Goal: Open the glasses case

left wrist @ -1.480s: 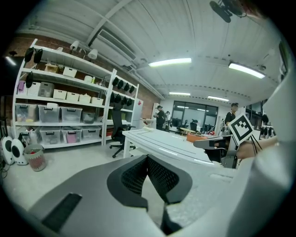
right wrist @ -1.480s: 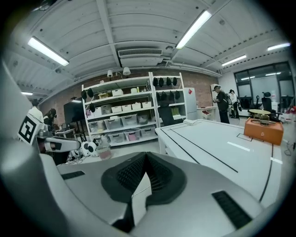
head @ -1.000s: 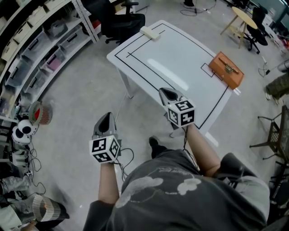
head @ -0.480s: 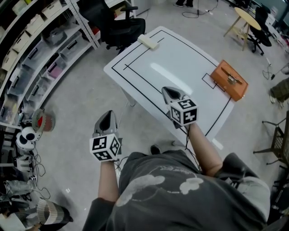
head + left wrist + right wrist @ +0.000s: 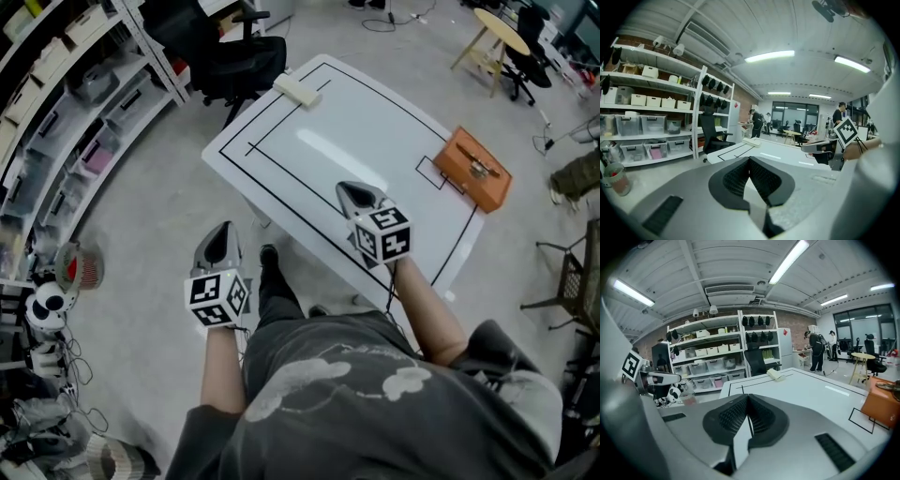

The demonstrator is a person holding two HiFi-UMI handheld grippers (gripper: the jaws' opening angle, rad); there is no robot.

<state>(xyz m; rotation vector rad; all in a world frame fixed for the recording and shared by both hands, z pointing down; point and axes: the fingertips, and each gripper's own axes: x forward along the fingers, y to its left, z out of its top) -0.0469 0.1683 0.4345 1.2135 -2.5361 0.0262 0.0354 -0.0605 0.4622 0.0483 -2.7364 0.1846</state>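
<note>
We hold both grippers low, nr the table point(image 5: 375, 141). L gripper point(image 5: 218, 240) is over the floor w/ jaws together, nothing btwn. R gripper point(image 5: 355, 194) is over the near table edge, jaws also closed & empty. Cream case point(image 5: 298, 90) lies at the far corner, well apart from both. Orange box point(image 5: 476, 167) sits at the right edge.

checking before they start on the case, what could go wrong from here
1. The orange case lies at the right edge of the table, so a push from a gripper could slide it off.
2. The left gripper and the right gripper are both shut and well short of the case. If they arrive with jaws closed, they would likely nudge it rather than grip it.
</note>
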